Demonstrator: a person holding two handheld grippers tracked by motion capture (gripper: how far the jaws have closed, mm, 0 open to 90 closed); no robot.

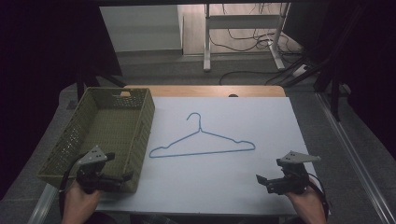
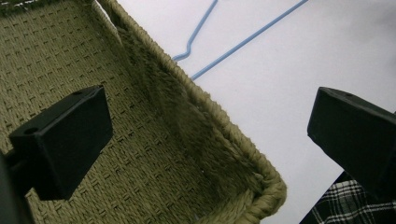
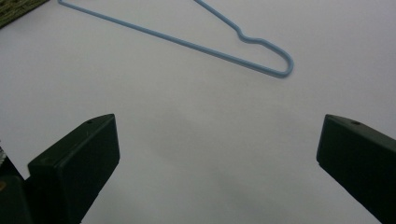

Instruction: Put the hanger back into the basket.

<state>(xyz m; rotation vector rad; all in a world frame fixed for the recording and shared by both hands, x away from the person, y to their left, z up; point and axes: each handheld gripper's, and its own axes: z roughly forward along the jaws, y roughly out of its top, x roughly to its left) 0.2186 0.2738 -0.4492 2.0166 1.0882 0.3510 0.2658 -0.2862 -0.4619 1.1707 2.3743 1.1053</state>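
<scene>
A: Starting at the left of the high view, what's there?

B: A woven olive basket [image 1: 140,122] at about nine o'clock on the counter [image 1: 261,121], which has a white sheet over it. The left gripper [image 1: 122,178] hangs at seven o'clock, over the basket's near right corner, with a hand [image 1: 80,201] behind it.

A: And its fingers?

B: Spread wide, nothing between them. In the left gripper view one finger [image 2: 65,140] sits over the basket's woven floor, the other [image 2: 359,130] over the white sheet, with the basket's rim [image 2: 224,121] running between them.

A: Where's the hanger?

B: The blue wire hanger [image 1: 203,145] lies flat in the middle of the counter, hook towards twelve o'clock, just right of the basket and not touching it. From the left gripper it lies at about one o'clock, well apart; the left gripper view catches its wire [image 2: 247,39] past the rim.

A: And the right side?

B: The right gripper [image 1: 262,181] is at five o'clock, near the counter's front edge. Its fingers are also spread, holding nothing, over bare white sheet. The hanger's right end [image 3: 280,63] lies ahead of them at about one o'clock in the right gripper view, apart from both fingers.
</scene>
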